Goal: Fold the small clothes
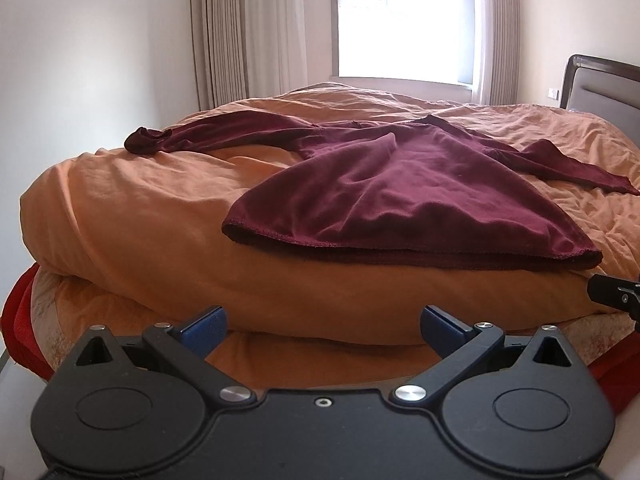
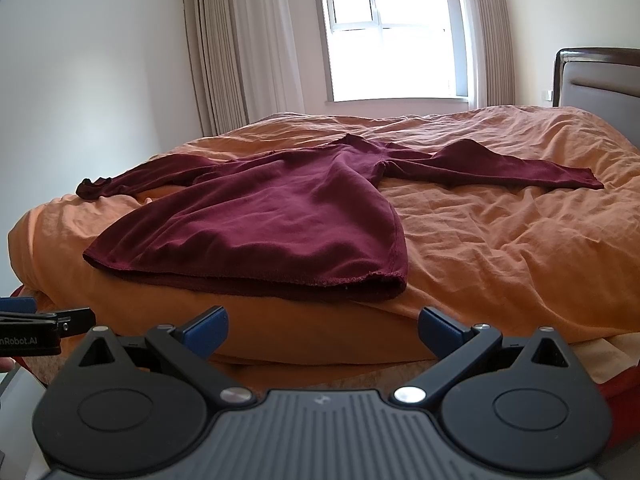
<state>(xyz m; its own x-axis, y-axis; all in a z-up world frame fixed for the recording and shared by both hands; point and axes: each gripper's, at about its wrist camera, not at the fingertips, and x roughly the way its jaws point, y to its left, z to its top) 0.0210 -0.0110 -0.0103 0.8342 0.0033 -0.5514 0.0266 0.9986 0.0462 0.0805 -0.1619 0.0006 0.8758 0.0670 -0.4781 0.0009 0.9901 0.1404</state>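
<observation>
Left wrist view: one maroon shirt (image 1: 400,192) on the orange duvet (image 1: 120,208), hem nearest, collar toward the window, two sleeves spread sideways; left gripper (image 1: 323,326) and right gripper (image 2: 323,326) both gaping, empty.

A: Left tool (image 1: 322,330): jaws spread wide, blue pads (image 1: 206,328) well apart, nothing between them. Linkage arms splayed out from the black body.

B: Right tool (image 2: 322,330)?

A: Same. Jaws wide apart, blue pads (image 2: 438,330) clear of everything, nothing gripped. Grey ribbed body.

B: Pose?

A: Both level, pointing forward, side by side. Each wrist view catches the other at the frame edge: a black tip of the right tool at the right edge of the left view, the left tool's blue pad and black finger at the left edge of the right view.

B: Hands?

A: Sliver of a finger at the right view's left edge, too little to read.
</observation>
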